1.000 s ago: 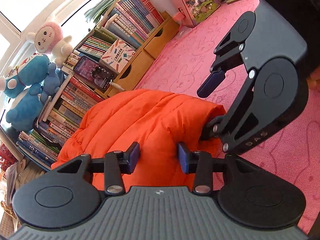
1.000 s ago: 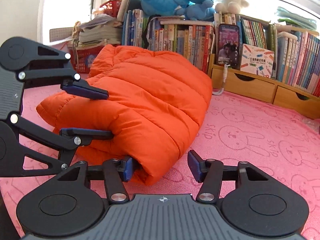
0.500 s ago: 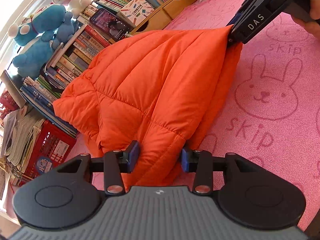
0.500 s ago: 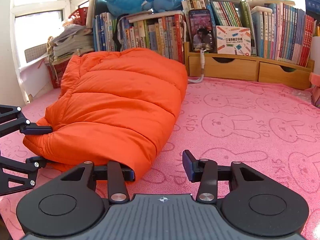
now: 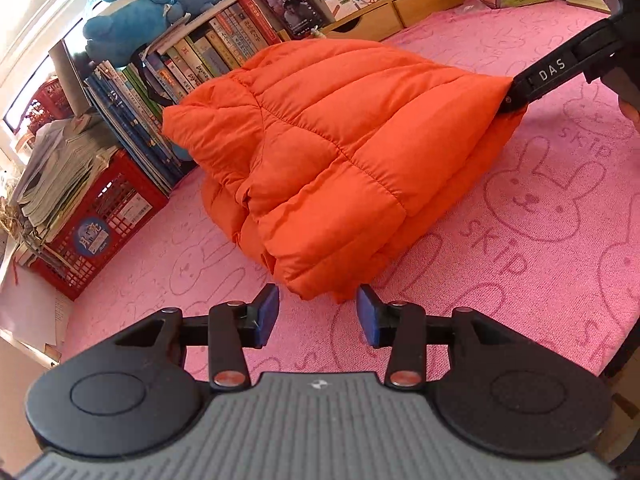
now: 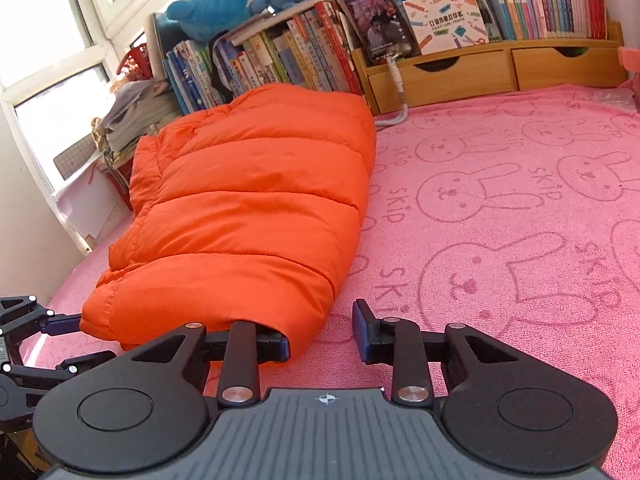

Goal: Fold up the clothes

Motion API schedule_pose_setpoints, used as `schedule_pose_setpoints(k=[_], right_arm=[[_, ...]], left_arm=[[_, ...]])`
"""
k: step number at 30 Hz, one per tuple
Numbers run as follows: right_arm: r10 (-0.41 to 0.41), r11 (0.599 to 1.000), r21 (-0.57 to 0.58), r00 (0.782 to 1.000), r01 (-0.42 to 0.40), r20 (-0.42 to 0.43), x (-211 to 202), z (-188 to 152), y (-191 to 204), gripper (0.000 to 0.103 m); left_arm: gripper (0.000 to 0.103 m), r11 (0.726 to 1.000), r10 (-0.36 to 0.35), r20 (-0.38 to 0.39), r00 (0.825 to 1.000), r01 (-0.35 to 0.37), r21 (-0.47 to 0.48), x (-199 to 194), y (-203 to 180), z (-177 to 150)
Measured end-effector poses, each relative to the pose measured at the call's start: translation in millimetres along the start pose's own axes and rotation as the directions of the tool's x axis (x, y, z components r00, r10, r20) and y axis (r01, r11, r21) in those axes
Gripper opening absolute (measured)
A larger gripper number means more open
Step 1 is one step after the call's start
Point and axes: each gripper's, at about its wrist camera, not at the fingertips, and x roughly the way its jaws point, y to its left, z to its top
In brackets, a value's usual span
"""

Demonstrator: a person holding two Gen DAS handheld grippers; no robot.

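Observation:
A folded orange puffer jacket (image 5: 340, 168) lies on the pink rabbit-print mat (image 5: 540, 240). My left gripper (image 5: 318, 314) stands open just short of the jacket's near corner, with nothing held between its blue pads. In the right wrist view the jacket (image 6: 248, 208) stretches away to the left. My right gripper (image 6: 322, 334) is open wide; the jacket's corner rests over its left finger, while its right finger is over bare mat. The left gripper (image 6: 76, 342) shows open at the jacket's far left corner.
Rows of books (image 6: 280, 56) and wooden drawers (image 6: 440, 72) line the back, with a phone (image 6: 378, 16) and its cable (image 6: 396, 92). A red crate (image 5: 100, 224) with stacked papers stands at the left. Blue plush toys (image 5: 132, 12) sit on the books. Pink mat (image 6: 500, 208) spreads to the right.
The jacket has settled flatter onto the mat. My left gripper has drawn back, so the jacket's corner is no longer between its fingers. The right gripper stays at the other corner.

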Motion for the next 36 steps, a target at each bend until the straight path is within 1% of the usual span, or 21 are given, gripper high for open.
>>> schedule_pose_setpoints(k=[2,4,6,7,9,10,11,12,14,15,16,20,22,25,27,28,29,31,33,34,36], right_arm=[[0.002,1.0,-0.009,1.0,-0.002,0.0,-1.1,0.2,3.1,0.028],[-0.009,0.999,-0.044,1.0,0.01,0.006,-2.1,-0.8,9.0,0.028],[-0.02,0.997,-0.068,1.0,0.02,0.008,-3.6,-2.1,12.3,0.028],[-0.025,0.997,-0.077,1.0,0.025,0.006,-4.6,-2.7,12.8,0.028],[-0.026,0.995,-0.094,0.999,0.023,-0.024,-8.8,-2.2,10.2,0.03],[-0.023,0.994,-0.103,0.999,0.019,-0.044,-11.1,-1.4,8.2,0.033],[-0.022,0.994,-0.111,0.998,0.015,-0.065,-14.4,0.3,5.9,0.042],[-0.023,0.993,-0.116,0.996,0.012,-0.09,-19.4,4.0,2.5,0.052],[-0.029,0.992,-0.126,0.99,0.012,-0.136,-29.2,12.5,-3.7,0.065],[-0.042,0.992,-0.126,0.988,0.023,-0.15,-33.8,19.5,-5.7,0.069],[-0.053,0.991,-0.128,0.986,0.034,-0.155,-38.4,26.8,-6.9,0.07],[-0.074,0.983,-0.176,0.994,0.059,-0.084,-47.3,58.7,4.6,0.08],[-0.078,0.976,-0.209,0.996,0.067,-0.046,-47.0,73.6,14.4,0.08],[-0.058,0.967,-0.252,0.997,0.046,-0.042,-31.5,90.4,35.9,0.08],[-0.05,0.956,-0.292,0.997,0.032,-0.057,-16.5,96.6,54.0,0.079],[-0.048,0.948,-0.319,0.997,0.025,-0.066,-10.4,96.6,62.3,0.079],[-0.046,0.938,-0.345,0.996,0.017,-0.075,-4.3,96.5,70.5,0.079],[-0.052,0.915,-0.403,0.994,0.007,-0.101,7.2,92.7,84.9,0.079],[-0.078,0.889,-0.458,0.987,0.004,-0.142,19.8,82.8,94.6,0.079],[-0.096,0.875,-0.485,0.982,0.004,-0.165,26.4,76.8,98.5,0.078],[-0.113,0.864,-0.504,0.973,-0.004,-0.202,35.7,65.8,99.3,0.079]], left_arm=[[0.048,0.999,0.016,0.065,0.998,-0.018,0.037,-18.5,-6.0,6.3],[0.059,0.998,0.003,0.128,0.992,-0.012,0.068,-30.4,-12.3,13.7],[0.06,0.998,-0.018,0.164,0.986,0.009,0.057,-33.6,-14.2,21.0],[0.06,0.999,-0.036,0.165,0.986,0.032,0.028,-31.5,-11.2,24.2],[0.062,0.993,-0.08,0.14,0.987,0.092,-0.077,-23.9,1.9,28.3],[0.07,0.981,-0.11,0.119,0.987,0.126,-0.145,-19.0,12.2,29.2],[0.074,0.962,-0.145,0.095,0.985,0.163,-0.219,-13.3,24.5,29.5],[0.076,0.951,-0.148,0.088,0.985,0.166,-0.259,-8.6,33.5,32.3],[0.076,0.948,-0.108,0.093,0.99,0.13,-0.291,-0.3,46.8,41.4],[0.076,0.945,-0.087,0.095,0.992,0.112,-0.307,3.8,53.5,45.9],[0.077,0.942,-0.067,0.097,0.993,0.095,-0.323,8.0,60.2,50.4],[0.079,0.922,0.015,0.1,0.995,0.025,-0.386,24.5,86.8,68.5],[0.08,0.909,0.056,0.099,0.994,-0.01,-0.416,32.8,100.2,77.6],[0.082,0.914,0.169,0.098,0.981,-0.118,-0.388,61.7,110.4,105.2],[0.082,0.905,0.248,0.041,0.968,-0.217,-0.367,92.8,116.1,118.7],[0.081,0.899,0.267,0.005,0.964,-0.247,-0.361,110.5,119.9,122.0],[0.082,0.895,0.265,-0.027,0.964,-0.257,-0.364,125.0,123.4,122.0],[0.082,0.884,0.23,-0.109,0.967,-0.254,-0.392,155.7,130.6,113.3],[0.082,0.881,0.199,-0.177,0.964,-0.255,-0.399,180.7,132.6,99.4],[0.082,0.879,0.196,-0.201,0.96,-0.262,-0.397,189.1,132.1,92.6],[0.082,0.874,0.16,-0.217,0.963,-0.24,-0.421,198.4,133.8,84.1]])
